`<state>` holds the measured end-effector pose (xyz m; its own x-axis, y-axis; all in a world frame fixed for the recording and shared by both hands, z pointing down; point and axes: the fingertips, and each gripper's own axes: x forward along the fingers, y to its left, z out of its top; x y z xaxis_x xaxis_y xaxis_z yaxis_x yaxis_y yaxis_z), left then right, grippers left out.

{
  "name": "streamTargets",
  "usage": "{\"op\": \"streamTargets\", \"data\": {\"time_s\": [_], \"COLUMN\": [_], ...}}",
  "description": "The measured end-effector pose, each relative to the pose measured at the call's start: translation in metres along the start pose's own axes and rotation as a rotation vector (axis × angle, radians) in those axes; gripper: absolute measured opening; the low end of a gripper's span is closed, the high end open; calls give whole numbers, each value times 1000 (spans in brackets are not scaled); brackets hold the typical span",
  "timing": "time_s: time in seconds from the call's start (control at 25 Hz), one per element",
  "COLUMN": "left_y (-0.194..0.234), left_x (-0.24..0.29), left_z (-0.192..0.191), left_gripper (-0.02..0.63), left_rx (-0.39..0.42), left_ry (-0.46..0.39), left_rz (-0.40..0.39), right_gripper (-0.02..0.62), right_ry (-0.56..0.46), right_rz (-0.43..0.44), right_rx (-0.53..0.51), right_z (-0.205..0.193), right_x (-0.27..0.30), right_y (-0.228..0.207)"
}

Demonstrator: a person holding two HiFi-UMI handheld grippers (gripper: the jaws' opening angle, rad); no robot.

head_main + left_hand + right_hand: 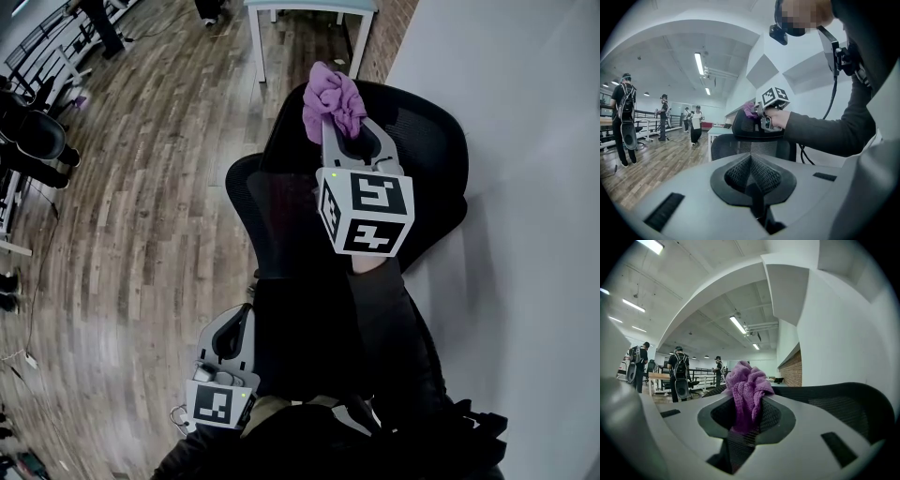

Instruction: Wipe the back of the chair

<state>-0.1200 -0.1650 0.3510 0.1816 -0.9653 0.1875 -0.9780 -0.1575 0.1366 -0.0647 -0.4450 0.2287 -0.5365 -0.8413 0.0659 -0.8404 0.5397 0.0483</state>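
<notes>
Right gripper: tongs pinching the purple cloth, a loose bunch spilling out past the tips at 12 o'clock from the marker cube
Left gripper: tongs pressed together with nothing between them, hanging low at 7 o'clock from the right gripper, well apart from the action
Chair: black, with a mesh back, standing on the wooden floor with the white wall at its 3 o'clock
Where the cloth is: up at the chair's top edge; in the right gripper view the dark rim curves away at 3 o'clock from the cloth, but whether fabric is touching mesh I can't tell
How the cloth handles: soft, light and knitted-looking, so it should fold and drag easily; the pinch sits low in the bunch, which looks secure, and the free wad in front is the part to do the wiping
How the chair back handles: the mesh looks springy, likely giving under pressure, and the chair may roll or swivel if pushed hard
Where to hold: my read is the cloth grip is fine as it stands; the idle left tongs could steady the frame edge, not the mesh
Watch for: the knit snagging on the mesh, or the hard tips scraping if the wad flattens
</notes>
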Motion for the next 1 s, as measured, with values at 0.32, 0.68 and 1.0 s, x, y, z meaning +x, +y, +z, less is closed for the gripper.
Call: {"op": "streamTargets", "data": {"time_s": [0.32, 0.68, 1.0], "left_y": [-13, -26, -42], "left_x": [5, 18, 22], "left_z": [3, 1, 3], "left_gripper": [5, 5, 5], "left_rx": [10, 21, 33], "left_ry": [4, 8, 11], "left_rz": [-24, -45, -77], "right_gripper": [92, 92, 92], "right_ry": [9, 16, 23], "right_rz": [-41, -81, -126], "right_rx": [4, 7, 7], "right_z": [-1, -7, -6], "right_x": [-8, -15, -30], "right_y": [-25, -53, -79]}}
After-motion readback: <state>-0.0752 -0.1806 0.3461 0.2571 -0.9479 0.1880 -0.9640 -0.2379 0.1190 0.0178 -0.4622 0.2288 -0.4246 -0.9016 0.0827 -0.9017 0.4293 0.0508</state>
